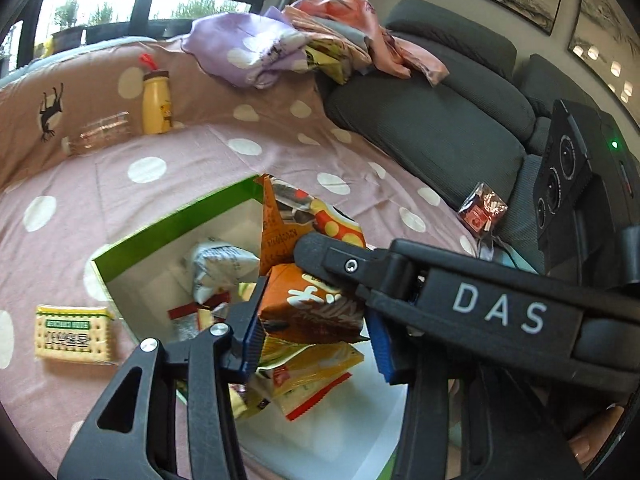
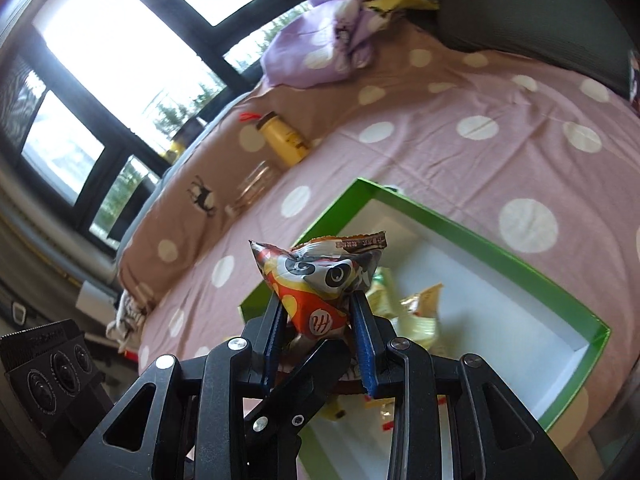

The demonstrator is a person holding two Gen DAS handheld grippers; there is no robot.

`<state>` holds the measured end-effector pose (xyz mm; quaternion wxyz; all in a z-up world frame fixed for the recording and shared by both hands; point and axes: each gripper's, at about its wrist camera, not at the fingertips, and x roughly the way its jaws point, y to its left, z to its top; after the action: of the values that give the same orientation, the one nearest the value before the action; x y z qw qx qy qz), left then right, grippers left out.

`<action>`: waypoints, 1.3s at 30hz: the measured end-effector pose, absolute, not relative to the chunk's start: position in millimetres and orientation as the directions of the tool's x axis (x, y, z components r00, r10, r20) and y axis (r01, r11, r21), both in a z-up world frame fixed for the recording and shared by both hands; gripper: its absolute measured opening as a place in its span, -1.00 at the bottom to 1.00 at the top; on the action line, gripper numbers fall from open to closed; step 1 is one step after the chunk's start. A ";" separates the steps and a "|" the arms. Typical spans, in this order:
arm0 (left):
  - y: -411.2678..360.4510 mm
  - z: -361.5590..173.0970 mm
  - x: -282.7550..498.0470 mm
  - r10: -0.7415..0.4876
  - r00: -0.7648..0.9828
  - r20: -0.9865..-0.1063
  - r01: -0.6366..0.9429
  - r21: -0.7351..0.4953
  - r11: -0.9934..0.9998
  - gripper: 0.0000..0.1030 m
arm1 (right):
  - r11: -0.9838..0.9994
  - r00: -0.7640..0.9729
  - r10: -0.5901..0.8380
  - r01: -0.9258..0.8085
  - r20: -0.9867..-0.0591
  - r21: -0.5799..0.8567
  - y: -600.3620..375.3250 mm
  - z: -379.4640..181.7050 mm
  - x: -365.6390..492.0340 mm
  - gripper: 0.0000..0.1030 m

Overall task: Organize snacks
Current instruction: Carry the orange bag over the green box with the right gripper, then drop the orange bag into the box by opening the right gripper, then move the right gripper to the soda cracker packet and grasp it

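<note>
While your right gripper pinches the crinkly orange panda-print snack pouch above the green-rimmed white box, treat it as light, puffy, slippery; left gripper clamps an orange-brown packet beneath.

yellow bottle upright, clear bottle lying beside, on polka-dot sheet.

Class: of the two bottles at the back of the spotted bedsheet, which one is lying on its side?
The clear plastic bottle lies on its side; the yellow bottle with the brown cap beside it stands upright.
</note>
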<state>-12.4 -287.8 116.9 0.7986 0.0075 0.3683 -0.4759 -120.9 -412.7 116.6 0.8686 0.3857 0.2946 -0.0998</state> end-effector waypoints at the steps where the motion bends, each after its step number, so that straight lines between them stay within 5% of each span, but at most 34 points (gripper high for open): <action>1: -291.4 114.4 -12.1 -0.754 0.262 -0.602 0.765 -0.346 0.543 -0.13 | 0.676 0.799 0.048 0.415 -0.599 0.609 -415.6 114.4 -121.2 -0.33; 12: -306.1 96.2 -10.2 -0.746 0.182 -0.641 0.731 -0.420 0.538 -0.12 | 0.621 0.747 0.033 0.505 -0.664 0.599 -433.2 94.2 -120.3 -0.33; 22: -238.9 111.4 -14.5 -0.699 0.296 -0.651 0.664 -0.386 0.641 0.53 | 0.657 0.740 -0.085 0.545 -0.667 0.521 -428.3 111.0 -131.2 0.34; 24: -211.1 113.4 -14.8 -0.671 0.345 -0.656 0.628 -0.370 0.685 0.53 | 0.691 0.750 -0.082 0.517 -0.656 0.505 -420.8 119.2 -129.7 0.43; 30: -120.8 96.7 -8.3 -0.492 0.483 -0.724 0.424 -0.298 0.855 0.77 | 0.837 0.784 -0.028 0.358 -0.620 0.415 -376.9 148.4 -113.6 0.56; 39: -36.2 54.0 17.6 -0.360 0.485 -0.797 0.156 -0.326 0.932 0.77 | 0.982 0.584 0.117 -0.188 -0.803 0.006 -236.2 156.6 -1.5 0.60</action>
<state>17.6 -36.2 54.0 0.8552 -0.1049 0.4846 -0.1509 -1.5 -236.2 156.6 0.8891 -0.0396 0.4478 0.0858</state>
